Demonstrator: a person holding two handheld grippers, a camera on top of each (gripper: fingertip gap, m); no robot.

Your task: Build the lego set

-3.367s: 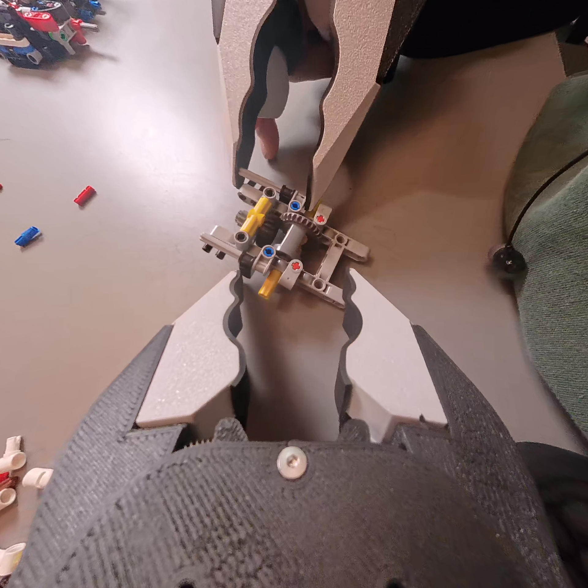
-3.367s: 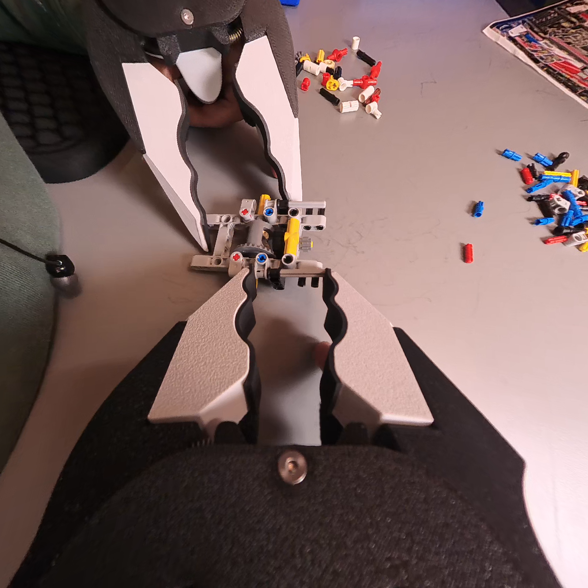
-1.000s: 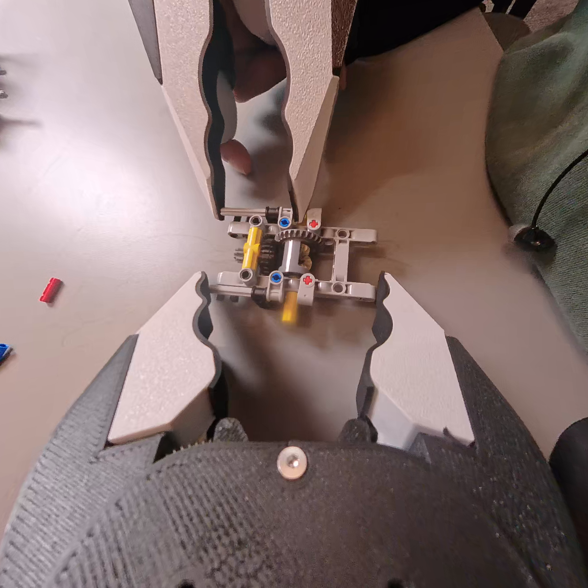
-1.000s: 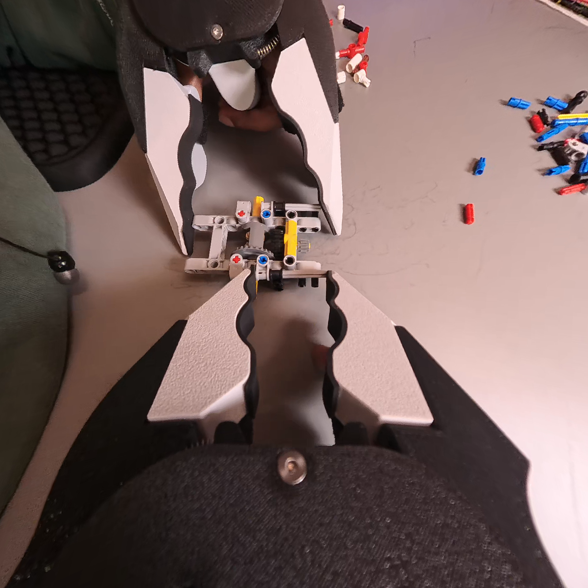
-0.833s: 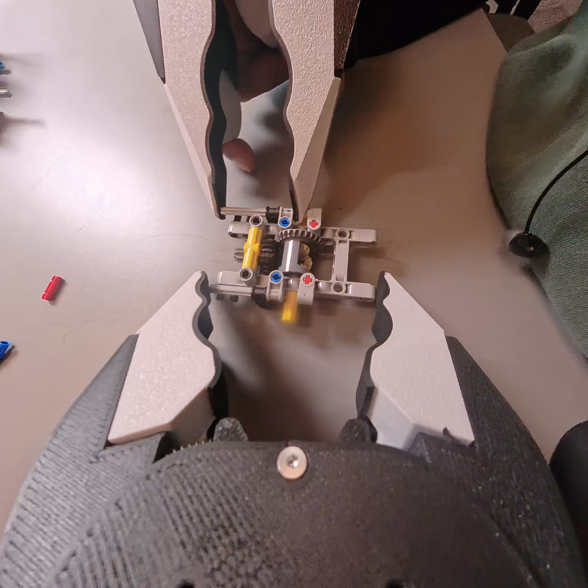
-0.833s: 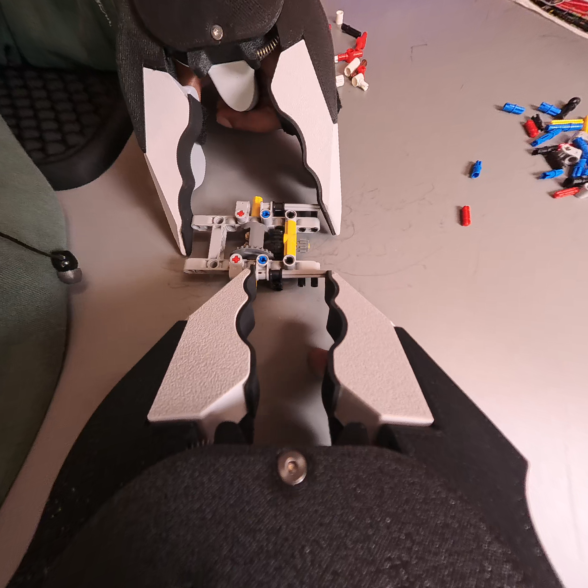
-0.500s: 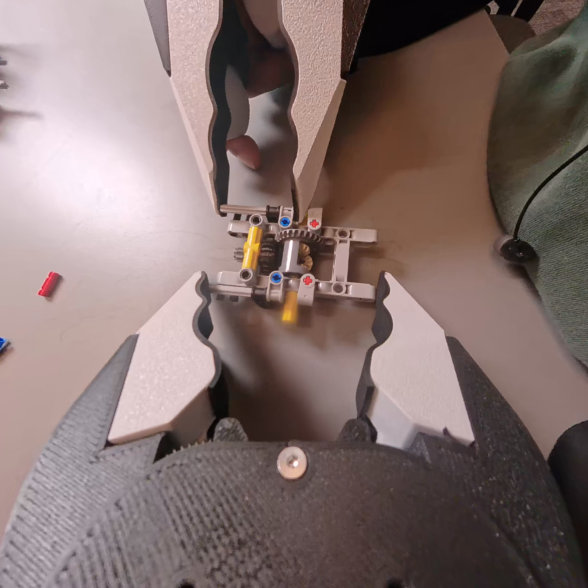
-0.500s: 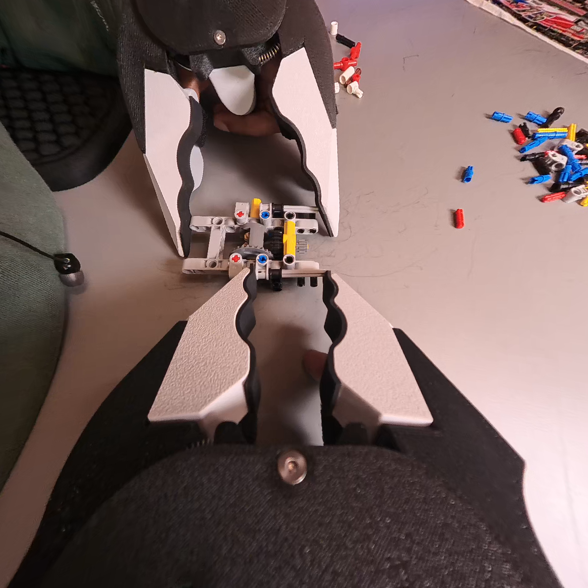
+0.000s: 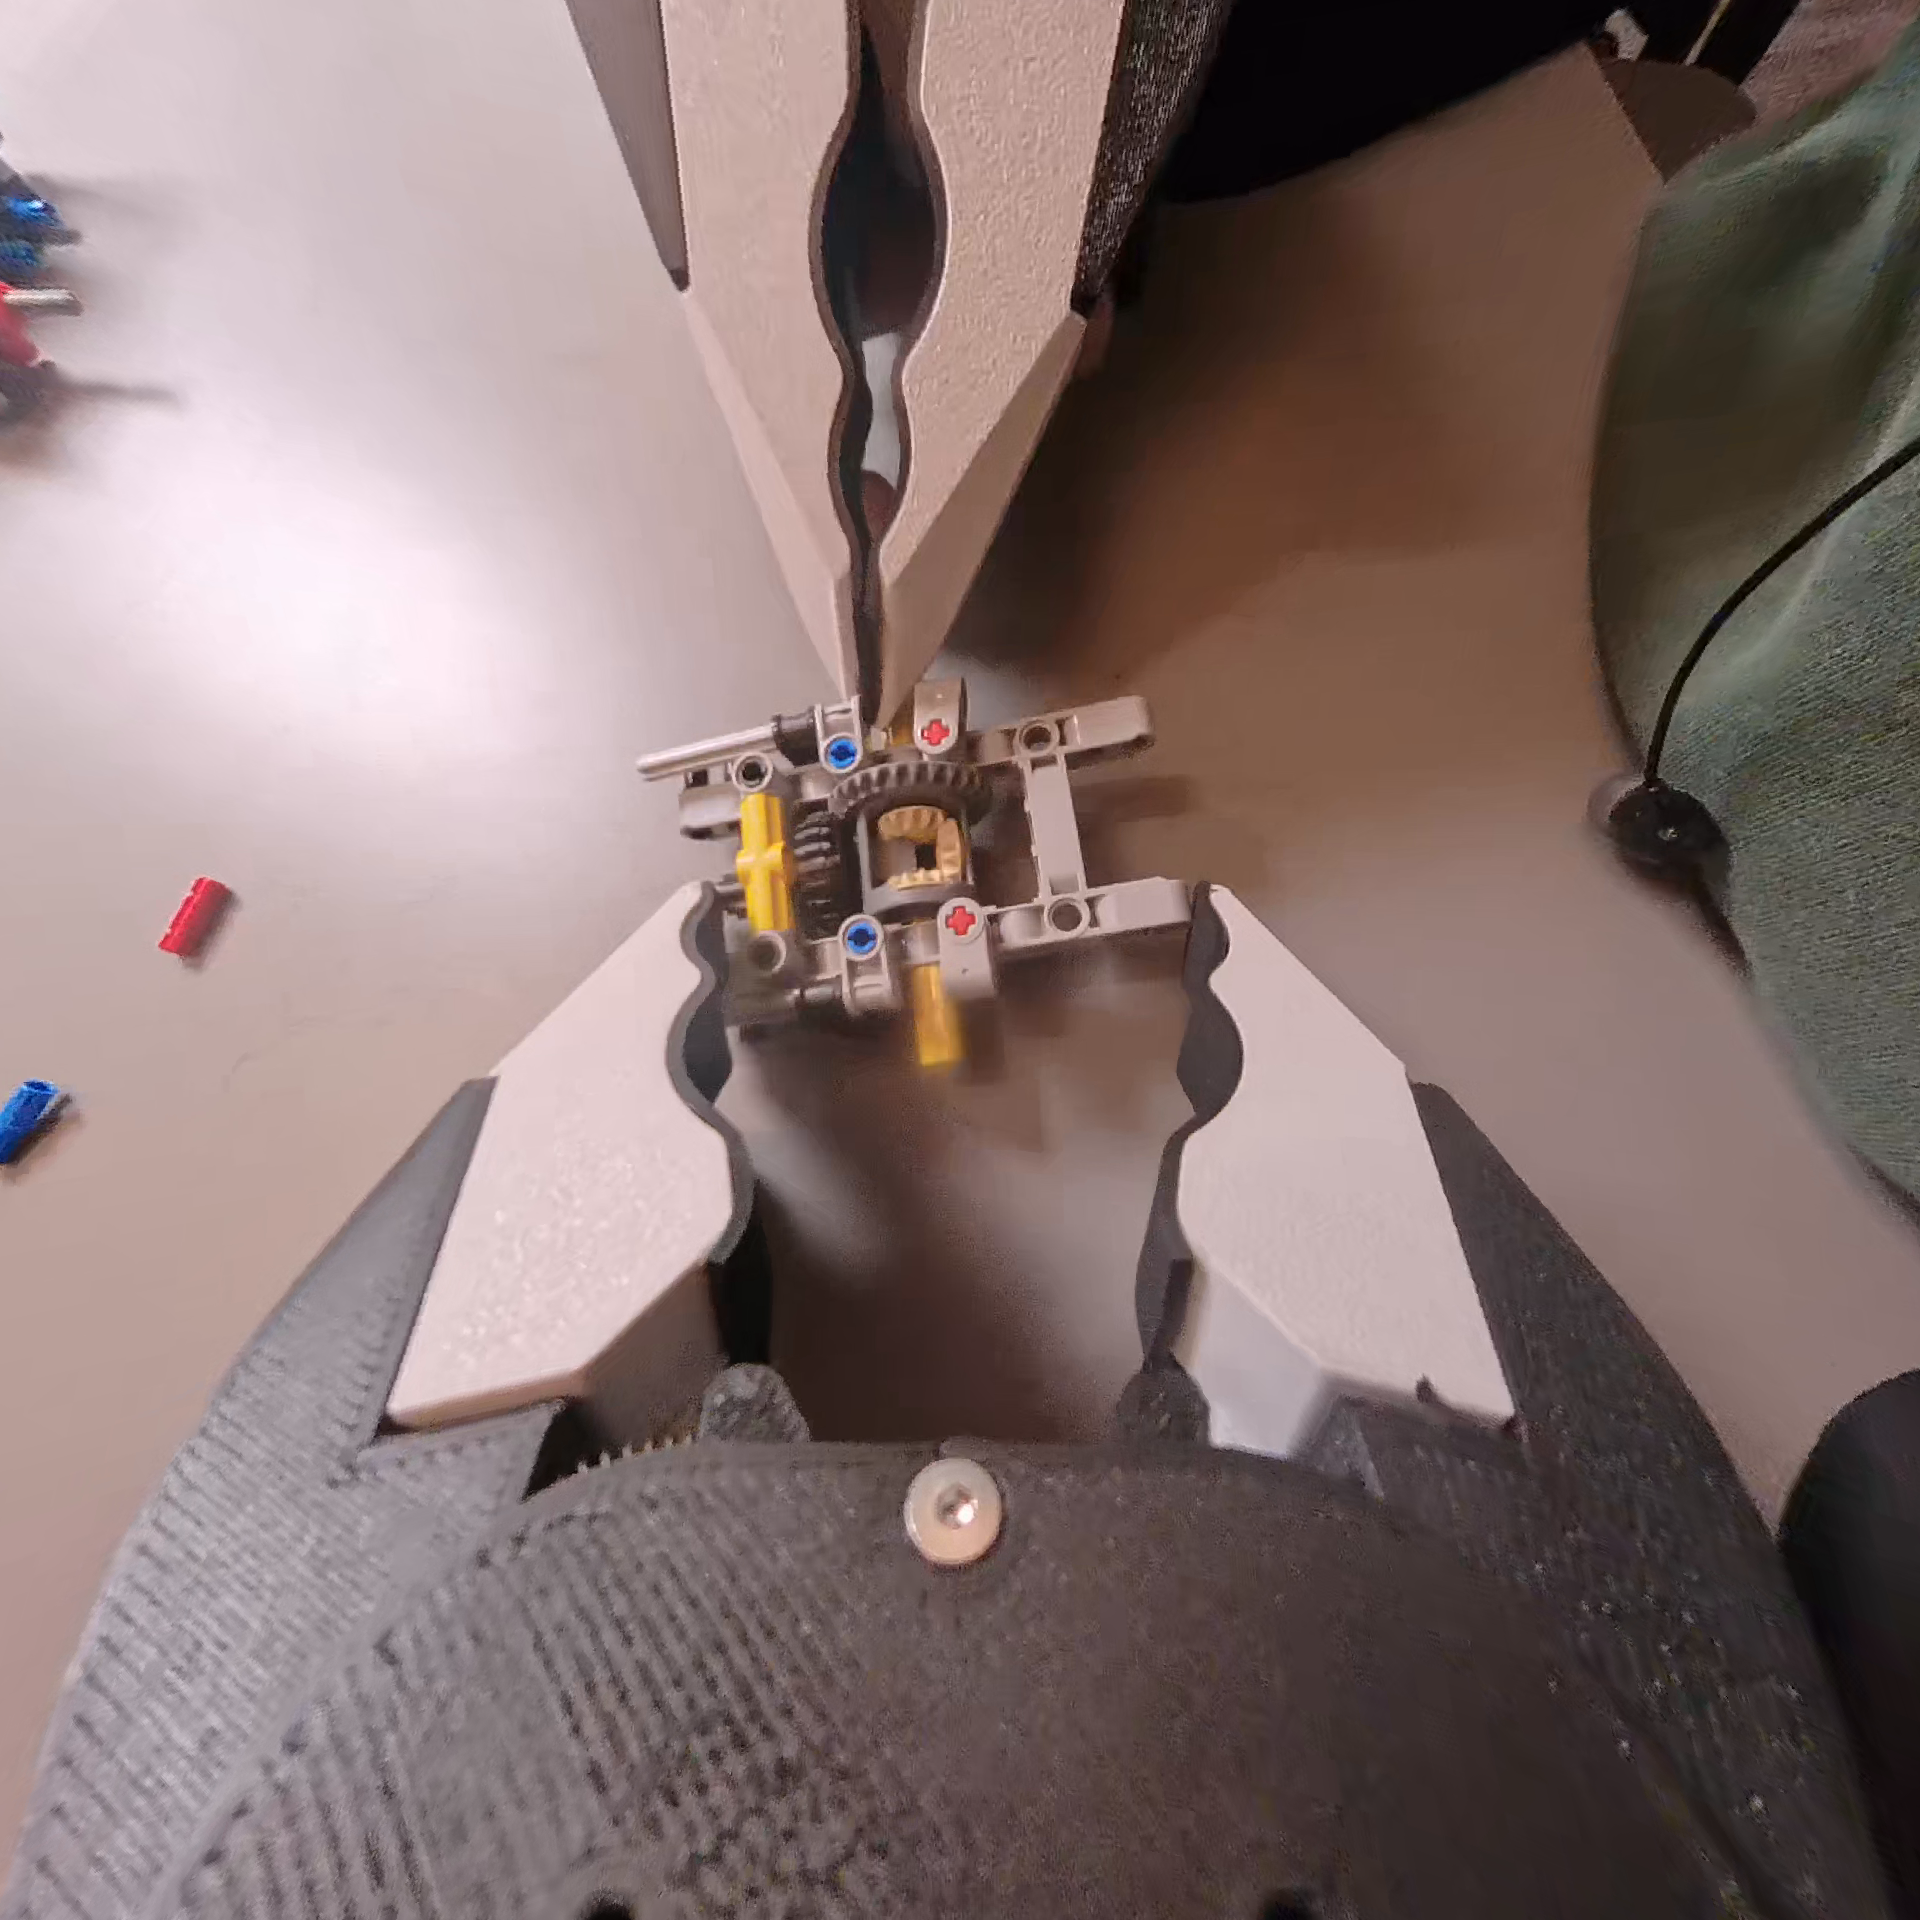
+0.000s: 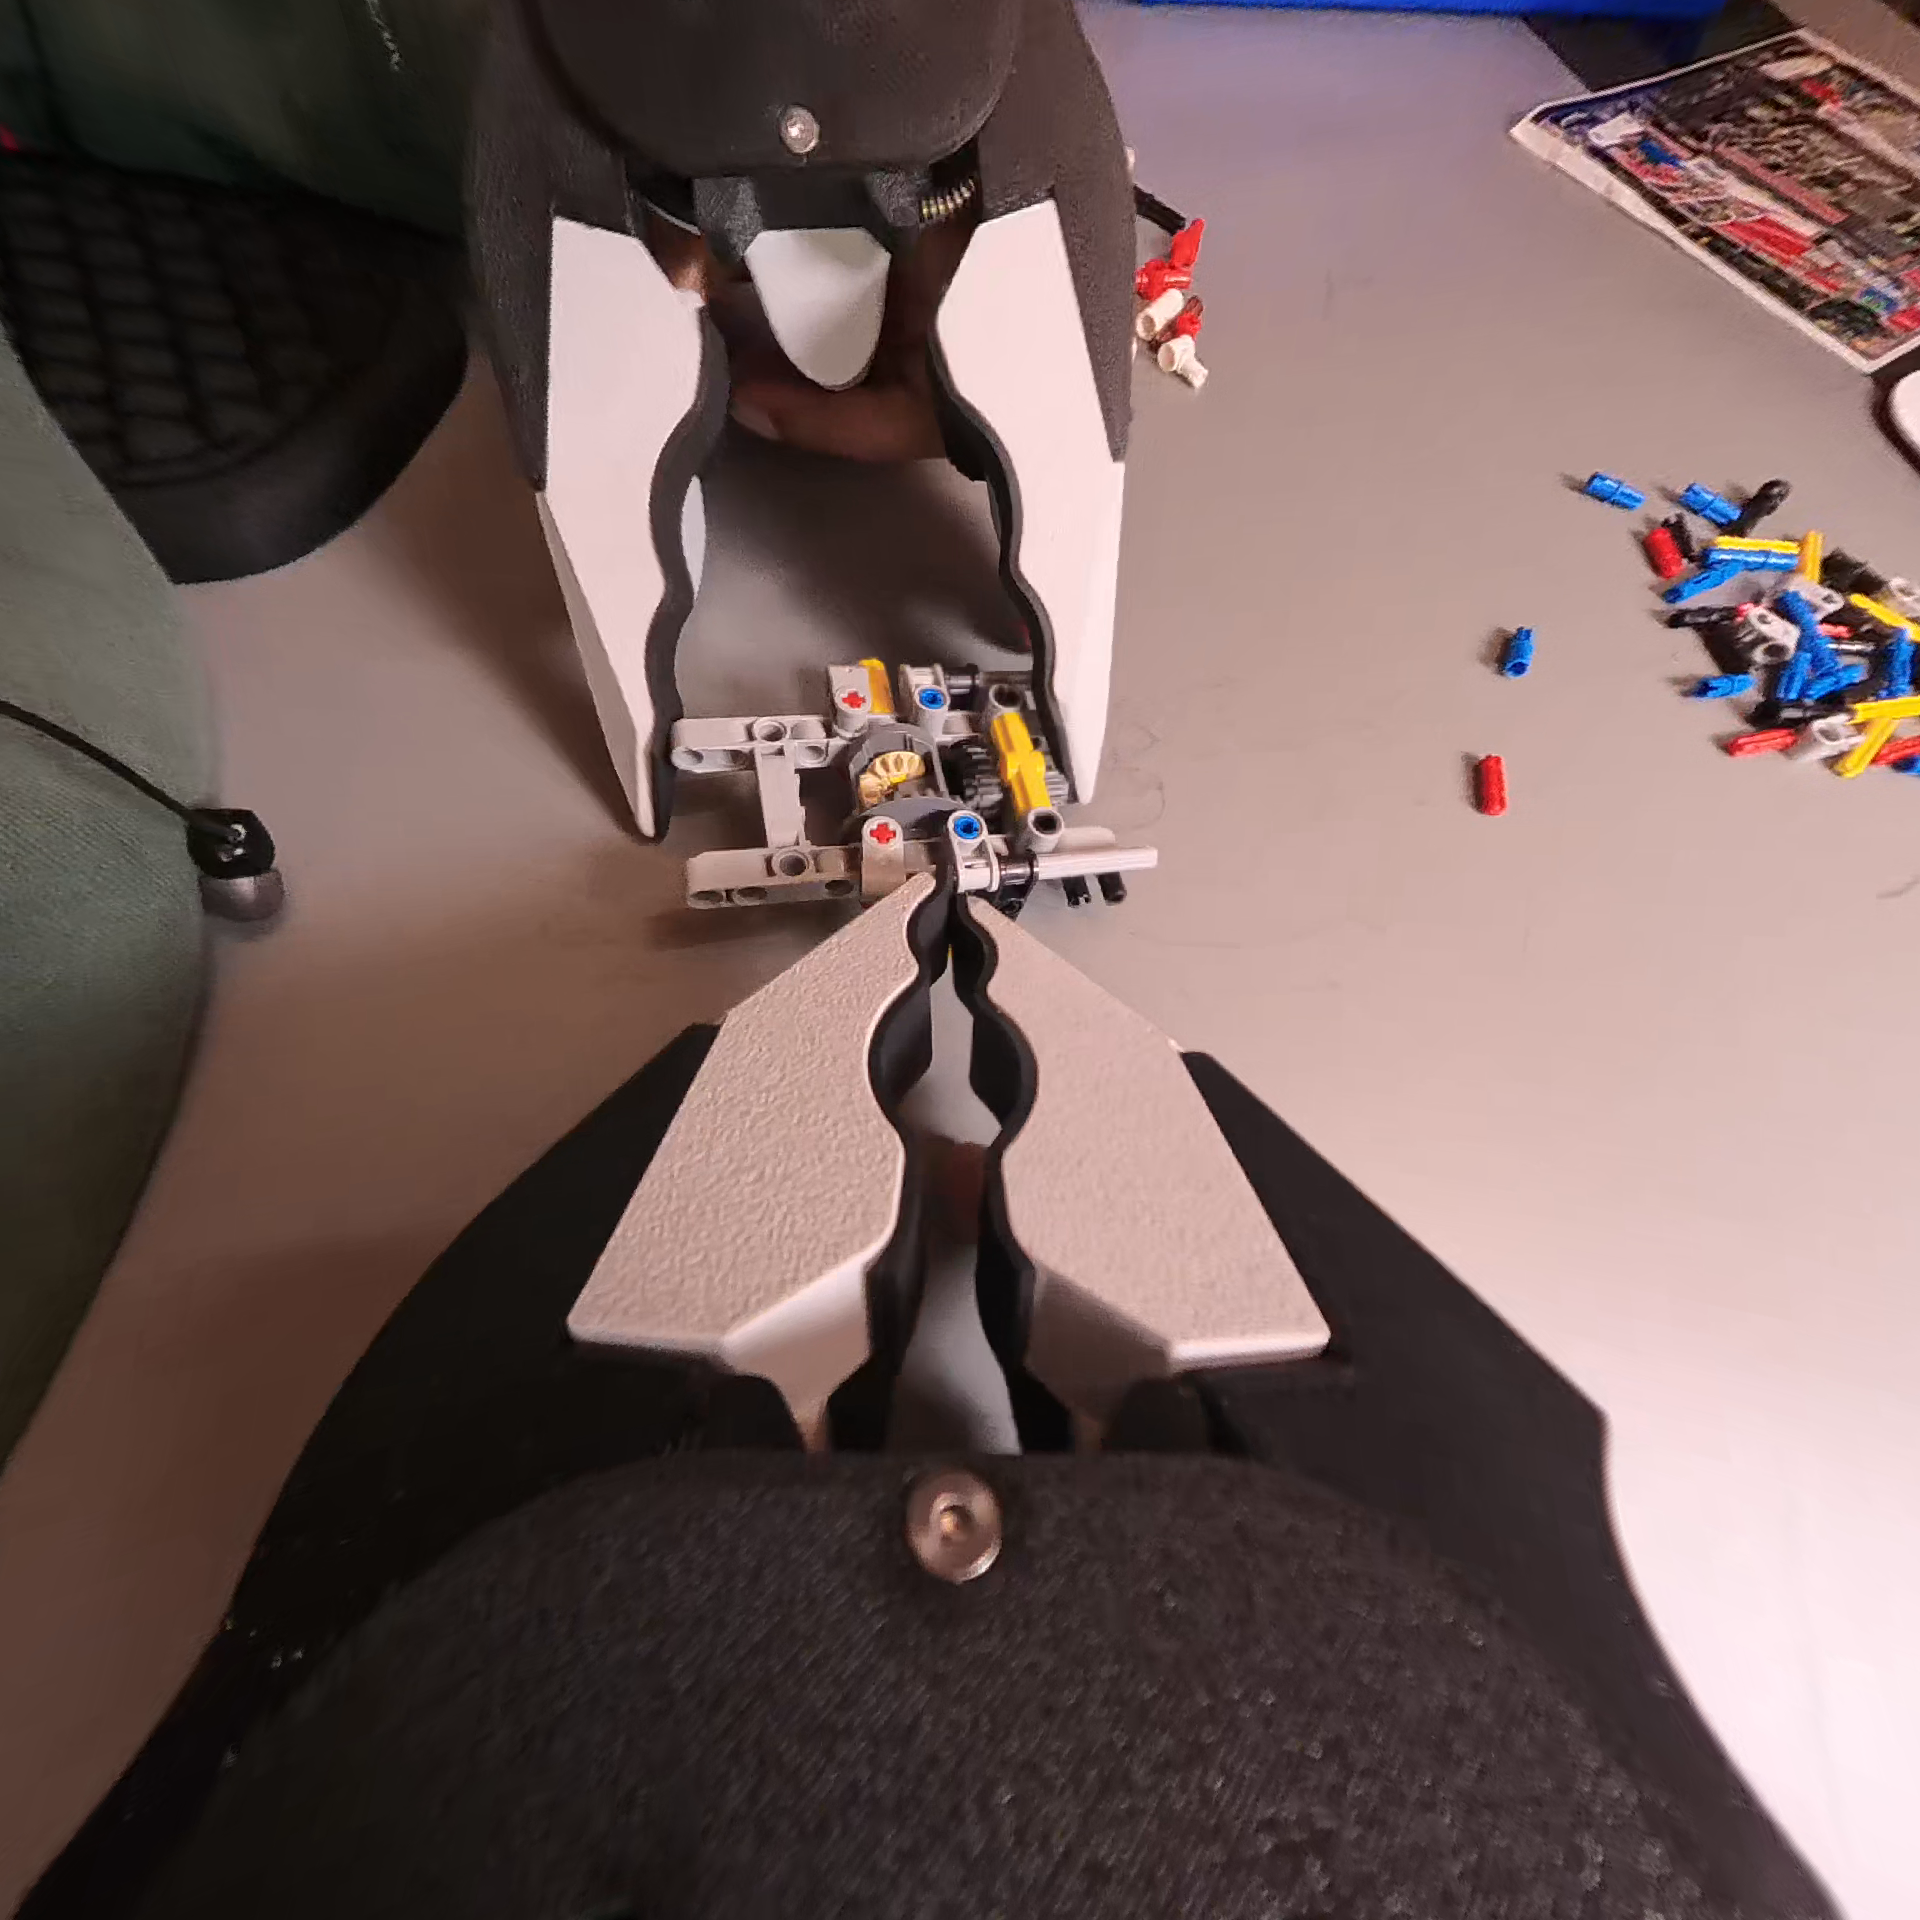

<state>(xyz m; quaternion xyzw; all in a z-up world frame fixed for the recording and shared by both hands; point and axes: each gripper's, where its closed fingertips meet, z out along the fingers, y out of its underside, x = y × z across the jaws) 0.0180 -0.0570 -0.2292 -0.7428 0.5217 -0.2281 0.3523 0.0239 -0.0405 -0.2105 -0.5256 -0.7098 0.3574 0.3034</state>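
Between tools, lego assembly [image 9: 904,852], right tool [image 10: 951,899] pinching

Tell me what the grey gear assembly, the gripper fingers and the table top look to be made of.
Gear assembly: moulded hard plastic, semi-gloss; crisp pin holes, uniform grey, yellow and black parts.
Fingers of the left gripper: probably 3D-printed plastic, matte and grainy; speckled faces, with dark wavy inner pads that look like rubber or foam.
Table top: smooth, slightly glossy, perhaps laminate; it shows a soft light glare.

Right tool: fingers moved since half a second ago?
Yes. The right tool has closed: its fingers, earlier spread wide at the near beam of the lego assembly, now pinch together at the beam's middle, by the blue pin.
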